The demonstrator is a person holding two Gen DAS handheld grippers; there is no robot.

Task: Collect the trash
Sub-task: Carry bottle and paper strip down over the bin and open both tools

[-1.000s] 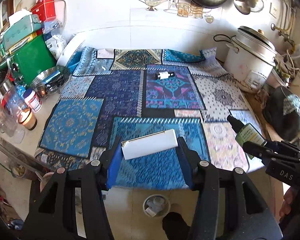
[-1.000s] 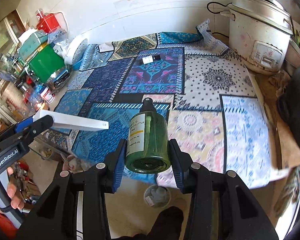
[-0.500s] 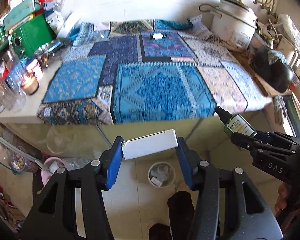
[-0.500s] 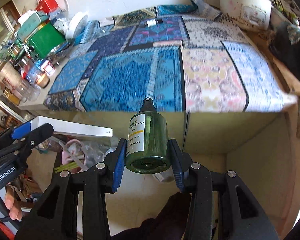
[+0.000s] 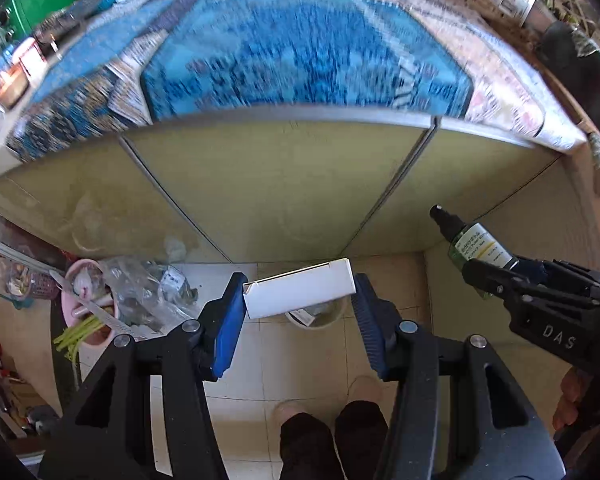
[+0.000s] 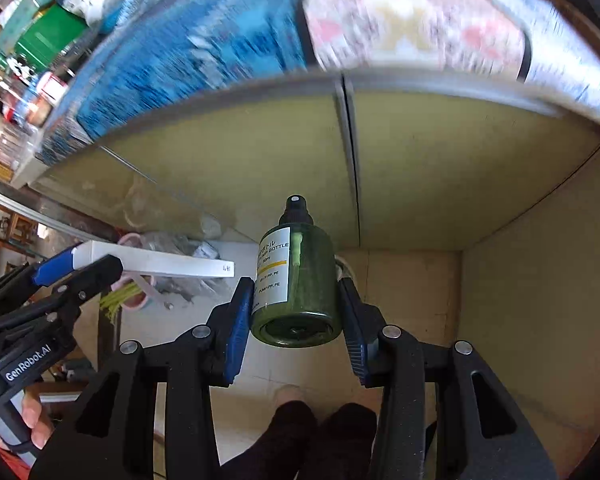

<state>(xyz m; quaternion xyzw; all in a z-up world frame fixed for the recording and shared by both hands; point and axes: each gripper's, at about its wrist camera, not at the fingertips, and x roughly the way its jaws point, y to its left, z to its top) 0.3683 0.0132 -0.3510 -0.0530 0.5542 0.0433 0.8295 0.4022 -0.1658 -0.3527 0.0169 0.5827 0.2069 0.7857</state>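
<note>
Both grippers loaded, held over the floor in front of the table.

The left gripper (image 5: 298,304) has its fingers clamped on a white box (image 5: 300,289); the right gripper (image 6: 294,300) has its fingers clamped on a green pump bottle (image 6: 296,280). Directly behind the box, partly hidden by it, a small white bin (image 5: 320,318) stands on the floor. Left of the bin lie a pink bowl (image 5: 86,304) and crumpled plastic bags (image 5: 148,292). Above hangs the table's patterned cloth (image 5: 300,48).

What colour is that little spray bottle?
Dark green bottle with a black top, clearest in the right wrist view.
</note>
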